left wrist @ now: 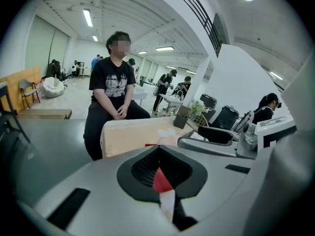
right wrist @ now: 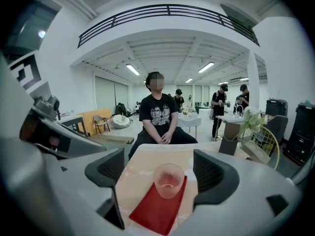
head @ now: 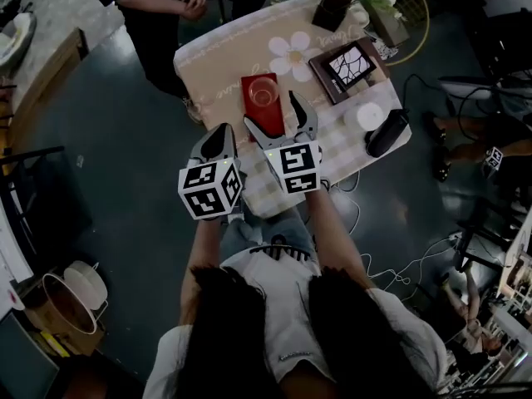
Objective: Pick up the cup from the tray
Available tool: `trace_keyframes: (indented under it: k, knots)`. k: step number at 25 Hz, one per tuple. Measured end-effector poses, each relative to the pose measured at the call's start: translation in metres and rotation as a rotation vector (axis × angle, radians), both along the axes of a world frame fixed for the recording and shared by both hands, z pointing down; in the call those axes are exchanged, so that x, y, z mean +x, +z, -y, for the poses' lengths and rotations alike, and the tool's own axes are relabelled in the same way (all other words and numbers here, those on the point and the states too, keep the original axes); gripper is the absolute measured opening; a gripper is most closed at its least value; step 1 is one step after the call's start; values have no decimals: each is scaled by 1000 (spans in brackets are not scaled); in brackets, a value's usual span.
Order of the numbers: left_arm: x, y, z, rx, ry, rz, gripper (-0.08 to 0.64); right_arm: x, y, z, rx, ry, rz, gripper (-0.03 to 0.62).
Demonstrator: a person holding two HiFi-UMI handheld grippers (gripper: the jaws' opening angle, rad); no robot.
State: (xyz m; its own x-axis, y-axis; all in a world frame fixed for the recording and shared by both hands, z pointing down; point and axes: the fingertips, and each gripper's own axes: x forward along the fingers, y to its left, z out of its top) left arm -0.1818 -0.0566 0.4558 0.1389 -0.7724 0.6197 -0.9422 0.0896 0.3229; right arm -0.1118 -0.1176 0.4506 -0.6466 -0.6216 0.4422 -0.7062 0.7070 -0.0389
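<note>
Red tray [right wrist: 156, 211] bears clear cup [right wrist: 169, 181] — right gripper [right wrist: 161, 171] spread wide, left gripper [left wrist: 160, 168] closed.

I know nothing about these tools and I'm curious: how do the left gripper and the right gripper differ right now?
The right gripper's jaws stand wide apart; the left gripper's jaws are closed together. The right gripper points straight at the cup on the red tray, framing it between its jaws without touching it; the left gripper sits off to the tray's left side. Both are grey, two-jawed and empty.
</note>
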Motion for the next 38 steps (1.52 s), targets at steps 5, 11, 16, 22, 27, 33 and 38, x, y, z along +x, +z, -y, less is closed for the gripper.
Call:
trace_keyframes:
  k: [5,11,16,22,27,33,38]
  knots:
    - [2,18,19,-24,-44,-13,5,-10,32,25,-52,-38,-16,420]
    - [-2,43,32,-76,-64,6,5,-20,73,48,-71,-83,-91,419]
    - [-7,60,37,-103,-89,8,5,-26,99,54,-100,-99,-121,419]
    - [-1,65,37,-105,-84,7,5,-29,124,55,-138,-107,-165,419]
    - [-1,67,32,-109,-90,14,5,-30,128,58,-126,-97,-180,416]
    - [-7,60,32,-97,-91,32,5,-31,126,55,-167,-103,-149,407]
    - [-3,57,30,-98,-73,34,5,-22,109,48,-170,-86,-115,405]
